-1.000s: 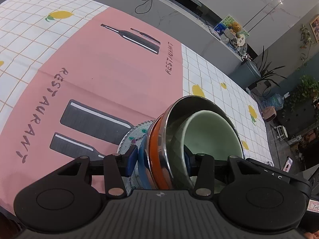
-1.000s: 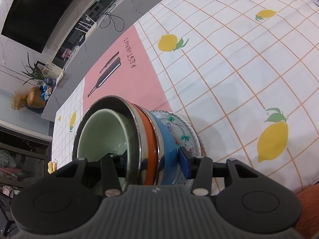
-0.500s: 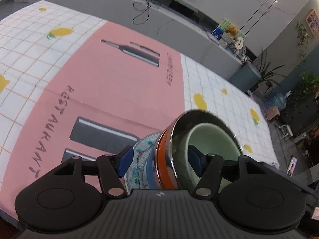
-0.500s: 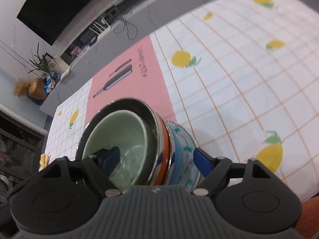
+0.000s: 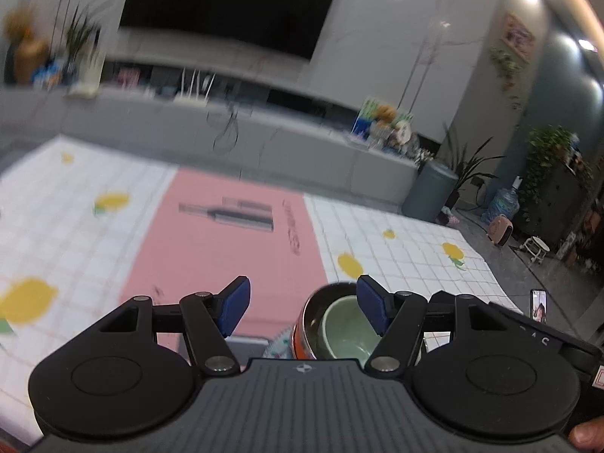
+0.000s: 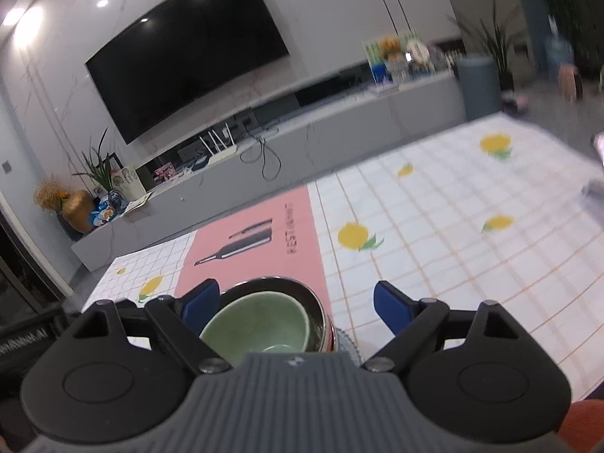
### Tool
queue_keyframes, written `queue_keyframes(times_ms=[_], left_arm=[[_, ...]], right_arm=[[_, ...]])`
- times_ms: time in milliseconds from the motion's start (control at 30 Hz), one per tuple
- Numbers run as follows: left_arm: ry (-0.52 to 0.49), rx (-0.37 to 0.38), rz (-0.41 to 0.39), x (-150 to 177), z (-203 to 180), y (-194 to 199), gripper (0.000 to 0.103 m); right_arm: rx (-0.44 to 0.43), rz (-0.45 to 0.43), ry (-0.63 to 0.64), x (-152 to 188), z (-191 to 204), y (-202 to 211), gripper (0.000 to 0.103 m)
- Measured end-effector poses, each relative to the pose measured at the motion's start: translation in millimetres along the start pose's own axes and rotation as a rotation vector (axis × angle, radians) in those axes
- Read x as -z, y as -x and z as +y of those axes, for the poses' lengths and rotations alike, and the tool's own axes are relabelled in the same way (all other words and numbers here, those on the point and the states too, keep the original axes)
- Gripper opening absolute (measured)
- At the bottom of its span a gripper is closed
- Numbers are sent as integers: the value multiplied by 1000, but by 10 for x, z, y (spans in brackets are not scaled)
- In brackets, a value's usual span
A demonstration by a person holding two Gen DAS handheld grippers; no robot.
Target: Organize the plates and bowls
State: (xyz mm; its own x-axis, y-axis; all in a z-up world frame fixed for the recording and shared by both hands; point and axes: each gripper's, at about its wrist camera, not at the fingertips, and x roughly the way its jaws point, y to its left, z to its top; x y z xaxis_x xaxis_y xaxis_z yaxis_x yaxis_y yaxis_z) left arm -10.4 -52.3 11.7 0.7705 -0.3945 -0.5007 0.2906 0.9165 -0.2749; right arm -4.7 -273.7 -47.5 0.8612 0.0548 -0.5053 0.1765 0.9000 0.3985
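Table (image 6: 434,226) under lemon cloth carries the nested stack near its front edge: plate (image 6: 345,341) lowest, steel bowl (image 6: 315,302), green bowl (image 6: 260,317) inside. Left claw (image 5: 302,307) spread, empty, above the stack. Right claw (image 6: 296,304) opening, pads clear of the rims. Step looks like release: best lift straight, avoid clipping the steel rim.

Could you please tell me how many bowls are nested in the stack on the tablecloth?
2 clearly: a green bowl inside a steel bowl. The tool bodies hide the stack's lower part, so more may sit beneath.
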Motion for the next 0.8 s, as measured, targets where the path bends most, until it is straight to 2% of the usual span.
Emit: queue_keyframes(times_ms=[167,300,467,667,800], left_arm=[[-47,-7,-74,41,-86,283,76],[-63,-3,-96,125,-110,387,76],[-115,-43,-108,262,-117,452,75],[-148,-63,-88,502,-106,508,73],[-244,-91,-68,692,-160,538,75]], right_arm=[[14,-73,86,82,145,327,93],[8,-115,121,165,193,557,93],[27,-182,185,306,239,808,95],[72,-185,244,572,191,966,97],[107,-172,311,786,190,994,97]])
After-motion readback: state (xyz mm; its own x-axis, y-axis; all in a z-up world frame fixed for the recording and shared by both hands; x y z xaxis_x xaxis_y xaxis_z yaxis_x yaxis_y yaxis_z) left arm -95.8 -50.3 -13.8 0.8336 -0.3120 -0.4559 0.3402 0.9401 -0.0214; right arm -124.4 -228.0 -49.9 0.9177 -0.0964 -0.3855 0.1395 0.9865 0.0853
